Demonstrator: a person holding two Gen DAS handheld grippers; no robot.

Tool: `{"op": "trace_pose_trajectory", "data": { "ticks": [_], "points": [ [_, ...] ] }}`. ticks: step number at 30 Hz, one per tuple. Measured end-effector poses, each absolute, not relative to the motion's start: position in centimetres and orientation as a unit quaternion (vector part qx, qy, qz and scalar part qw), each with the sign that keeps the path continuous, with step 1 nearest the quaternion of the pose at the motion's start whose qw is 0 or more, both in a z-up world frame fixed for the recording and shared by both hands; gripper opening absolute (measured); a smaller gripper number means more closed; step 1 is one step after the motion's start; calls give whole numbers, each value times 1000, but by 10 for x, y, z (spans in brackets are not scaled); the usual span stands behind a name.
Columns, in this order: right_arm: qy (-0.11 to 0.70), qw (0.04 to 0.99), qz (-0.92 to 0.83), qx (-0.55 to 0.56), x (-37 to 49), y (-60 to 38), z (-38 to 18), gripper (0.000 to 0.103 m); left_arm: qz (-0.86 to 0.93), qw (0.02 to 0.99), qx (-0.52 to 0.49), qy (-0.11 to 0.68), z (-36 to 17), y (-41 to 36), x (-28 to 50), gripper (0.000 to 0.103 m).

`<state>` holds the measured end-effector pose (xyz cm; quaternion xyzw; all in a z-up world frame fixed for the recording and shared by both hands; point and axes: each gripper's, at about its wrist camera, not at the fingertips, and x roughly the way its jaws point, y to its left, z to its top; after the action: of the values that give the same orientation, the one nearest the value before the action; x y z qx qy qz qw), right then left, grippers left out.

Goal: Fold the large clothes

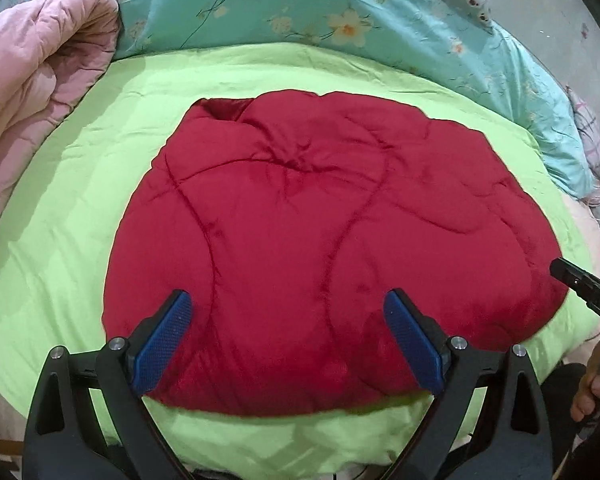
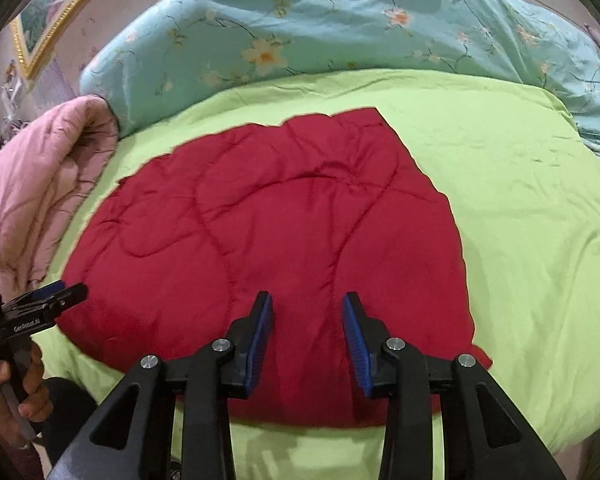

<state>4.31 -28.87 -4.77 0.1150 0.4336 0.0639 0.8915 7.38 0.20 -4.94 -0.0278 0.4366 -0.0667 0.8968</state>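
One red quilted garment [image 1: 324,248] lies flat on a lime-green sheet [image 1: 80,208], puffy and soft, its shell faintly glossy and crossed by curved stitched seams that make padded lobes. Its outline is rounded at the near edge and narrows toward a straight far edge; from the left wrist a darker satin fold shows at the far left corner. It sits about the middle of the sheet, its near edge close to the sheet's near edge.

The left gripper [image 1: 287,334] hangs above the near part of the garment with its two fingers spread wide and nothing between them; each finger is black plastic with a blue knurled pad [image 1: 164,344]. The right gripper [image 2: 307,338] is also over the near edge, its two blue-padded fingers parted by a narrower gap, released, with red fabric showing between them; whether the tips touch the cloth cannot be told.

Along the sheet's far edge lies one teal quilt [image 1: 300,4] printed with pale flowers, smooth cotton. At the left edge one pink quilt [image 1: 32,76] is heaped in crinkled folds. A gilt picture frame [image 2: 32,36] shows on the wall at the far left
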Motion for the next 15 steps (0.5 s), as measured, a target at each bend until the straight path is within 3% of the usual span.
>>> {"op": "trace_pose_trajectory", "data": {
  "ticks": [4, 15],
  "points": [
    [429, 893, 73, 118, 25, -284, -39, 39, -76, 895, -31, 438, -48, -6, 51, 97],
    [440, 888, 75, 116, -30, -271, -45, 68, -71, 892, -5, 447, -57, -21, -7, 98]
  ]
}}
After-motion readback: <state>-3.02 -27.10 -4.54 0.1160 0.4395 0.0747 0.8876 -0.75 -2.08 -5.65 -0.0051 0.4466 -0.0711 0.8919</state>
